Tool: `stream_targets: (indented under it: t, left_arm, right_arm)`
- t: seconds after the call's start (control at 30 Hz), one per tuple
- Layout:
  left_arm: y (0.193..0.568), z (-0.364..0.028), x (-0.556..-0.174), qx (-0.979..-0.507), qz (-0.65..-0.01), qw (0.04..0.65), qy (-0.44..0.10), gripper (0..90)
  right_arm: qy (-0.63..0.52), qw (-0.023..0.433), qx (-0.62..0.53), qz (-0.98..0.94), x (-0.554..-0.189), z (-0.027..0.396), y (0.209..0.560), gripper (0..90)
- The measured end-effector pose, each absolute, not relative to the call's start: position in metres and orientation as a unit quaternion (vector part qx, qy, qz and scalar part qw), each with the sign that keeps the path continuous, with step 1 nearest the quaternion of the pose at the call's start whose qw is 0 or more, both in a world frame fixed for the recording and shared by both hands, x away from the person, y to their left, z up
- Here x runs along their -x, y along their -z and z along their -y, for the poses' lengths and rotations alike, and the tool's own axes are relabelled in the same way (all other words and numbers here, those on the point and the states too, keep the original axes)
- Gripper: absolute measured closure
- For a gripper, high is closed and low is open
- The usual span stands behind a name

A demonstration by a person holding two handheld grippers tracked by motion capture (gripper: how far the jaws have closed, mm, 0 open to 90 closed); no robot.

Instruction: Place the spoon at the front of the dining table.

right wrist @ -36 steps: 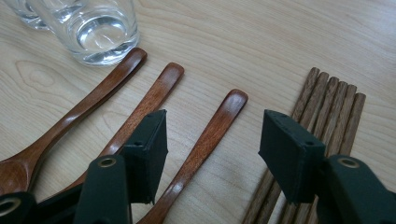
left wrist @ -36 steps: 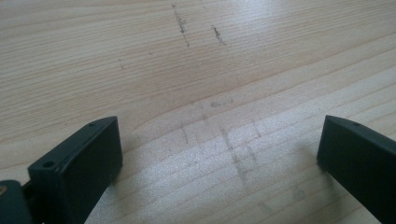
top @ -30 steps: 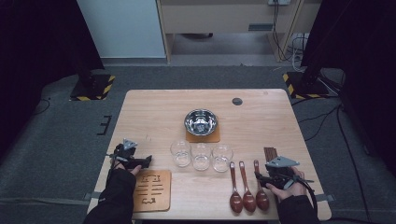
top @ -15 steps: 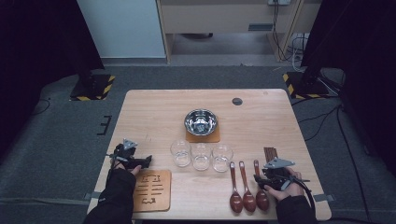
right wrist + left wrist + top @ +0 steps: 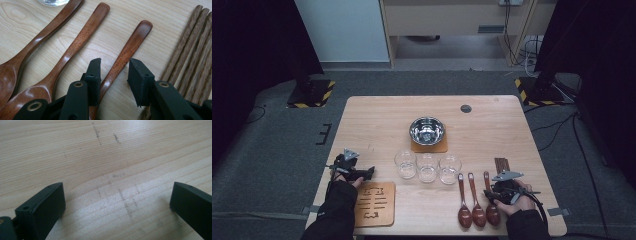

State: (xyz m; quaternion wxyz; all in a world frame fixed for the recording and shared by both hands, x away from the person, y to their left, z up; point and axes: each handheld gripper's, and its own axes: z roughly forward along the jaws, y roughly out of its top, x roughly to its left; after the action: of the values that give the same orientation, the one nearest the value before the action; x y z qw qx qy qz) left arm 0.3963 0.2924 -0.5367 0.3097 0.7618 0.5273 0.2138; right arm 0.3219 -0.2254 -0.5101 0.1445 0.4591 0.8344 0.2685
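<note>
desk (image 5: 377,120) set with bowl (image 5: 427,130), right claw (image 5: 113,72) just closing astride rightmost spoon (image 5: 125,56) handle right of bowl, pads not yet pressing; next: finish pinch, lift; left claw (image 5: 117,205) open, idle

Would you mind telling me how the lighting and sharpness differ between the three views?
High view: the table is evenly lit, dark around it, and the steel bowl glints. Left gripper view: a pale sheen lies on the bare wood, and the near black pads look soft. Right gripper view: the spoon handle between the jaws is sharp, with gloss on the spoons.
</note>
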Motion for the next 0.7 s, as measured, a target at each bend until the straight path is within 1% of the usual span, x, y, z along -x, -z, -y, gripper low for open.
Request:
stream_targets:
  t: [0.7]
  left_arm:
    - [0.5367,-0.2923,-0.3962,-0.762,-0.527,0.310,-0.214,0.0]
  right_arm:
    - [-0.263,0.143,-0.460,-0.836,-0.3245,0.2251,0.5112,70.8]
